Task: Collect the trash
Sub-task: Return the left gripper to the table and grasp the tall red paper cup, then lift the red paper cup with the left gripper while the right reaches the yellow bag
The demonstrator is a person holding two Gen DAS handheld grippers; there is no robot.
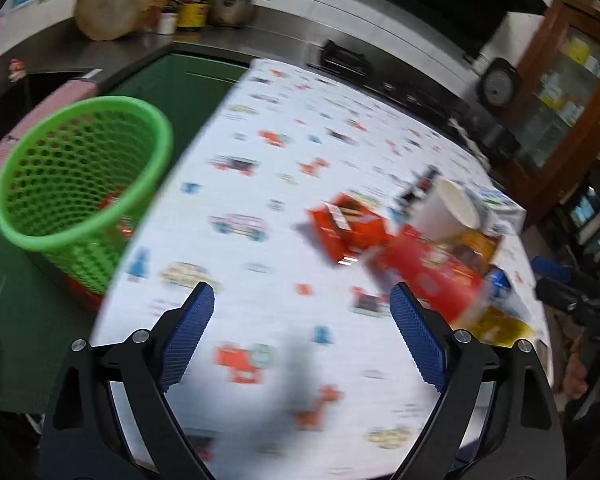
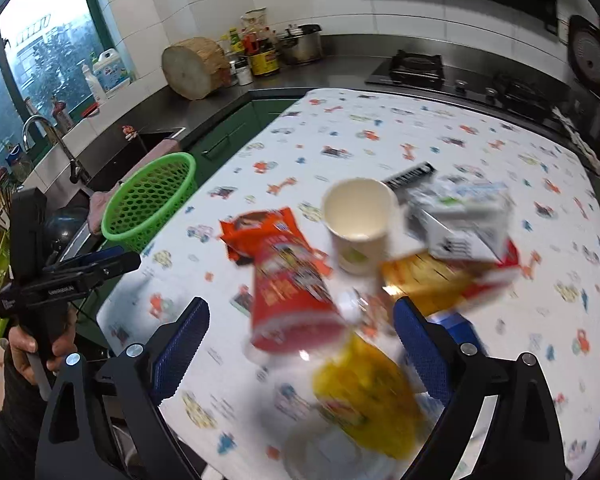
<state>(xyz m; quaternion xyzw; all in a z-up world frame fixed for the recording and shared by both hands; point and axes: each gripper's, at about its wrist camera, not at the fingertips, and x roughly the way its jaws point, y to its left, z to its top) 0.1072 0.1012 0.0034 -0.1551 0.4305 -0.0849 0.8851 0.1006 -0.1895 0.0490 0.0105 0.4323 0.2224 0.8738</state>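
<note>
Fingers: both of your pairs stand spread wide and carry nothing. The left gripper [image 1: 302, 300] hangs over bare patterned cloth; the right gripper [image 2: 300, 316] hangs directly over the litter.

Location of the trash: it lies in one loose heap on the table [image 2: 440, 128], toward the right half of the cloth. The green mesh basket [image 2: 150, 206] stands off the table's left edge, beyond the heap, with something red already showing at its bottom in the left wrist view.

Governing relation: the red tube-shaped packet [image 2: 290, 300] lies between your right fingers and just ahead of them, its long axis running away from you, roughly in line with the fingers. From your left fingers the heap sits forward and to the right, well apart. Your right hand is the nearer; judged so, the pick falls to it, closing across the packet's narrow width.

Condition of items: the red packet looks crumpled. Beside it lie an orange wrapper [image 2: 260, 228], a white paper cup [image 2: 358, 222] on its side with its mouth toward you, a white carton [image 2: 460, 216], and a yellow packet [image 2: 368, 396] nearest you. Motion blur hides any printing.

Risk: the items overlap, so neighbours may drag along.
</note>
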